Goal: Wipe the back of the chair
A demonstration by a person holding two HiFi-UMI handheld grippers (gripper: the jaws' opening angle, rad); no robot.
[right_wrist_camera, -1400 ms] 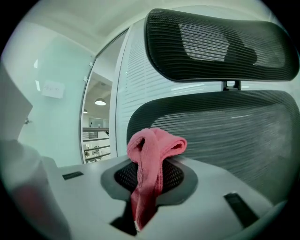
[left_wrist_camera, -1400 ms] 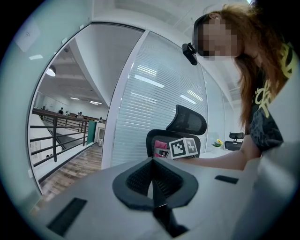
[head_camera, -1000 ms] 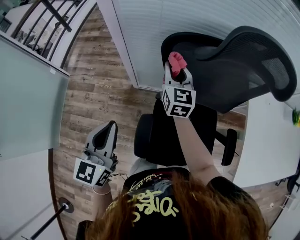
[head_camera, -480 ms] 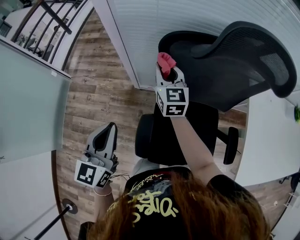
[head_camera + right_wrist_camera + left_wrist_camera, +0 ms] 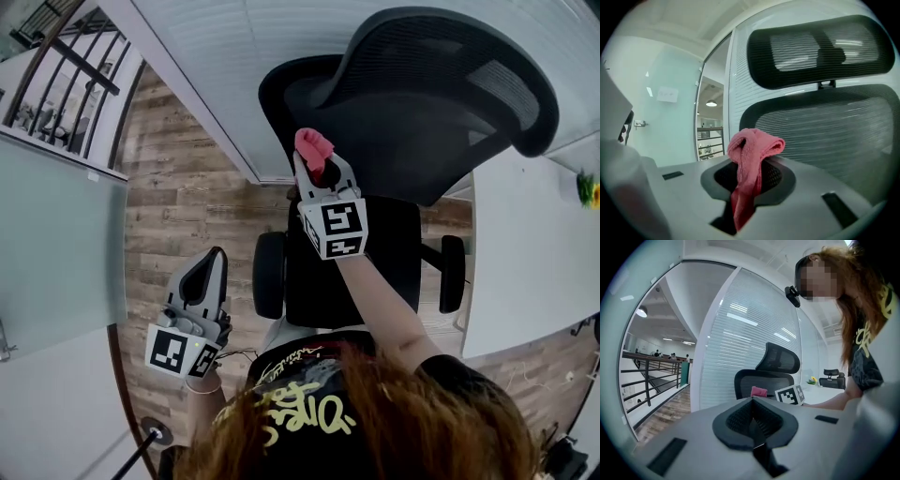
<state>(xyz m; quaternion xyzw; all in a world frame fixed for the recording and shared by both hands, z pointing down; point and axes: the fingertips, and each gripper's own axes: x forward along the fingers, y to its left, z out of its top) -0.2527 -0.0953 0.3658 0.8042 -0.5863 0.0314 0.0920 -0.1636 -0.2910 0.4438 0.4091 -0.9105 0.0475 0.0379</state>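
Pinching soft pink cloth (image 5: 752, 150) mid-fold in right gripper (image 5: 750, 180) (limp, light, likely to bunch), facing the probably yielding mesh chair back (image 5: 829, 131); left gripper (image 5: 753, 420) closed, empty.

Black mesh office chair (image 5: 403, 141) with a pink cloth (image 5: 312, 150) held right up at its back

The chair stands upright on the wood floor. It has a curved mesh backrest (image 5: 834, 136), a separate mesh headrest (image 5: 811, 51) on a short post above it, a dark seat (image 5: 347, 272) and two armrests. The pink cloth is a small scrunched rag, folded over in a loop at the top, with its tail pinched between the right gripper (image 5: 317, 167) jaws. It sits near the backrest's left edge, maybe just short of touching the mesh, hard to say from here.
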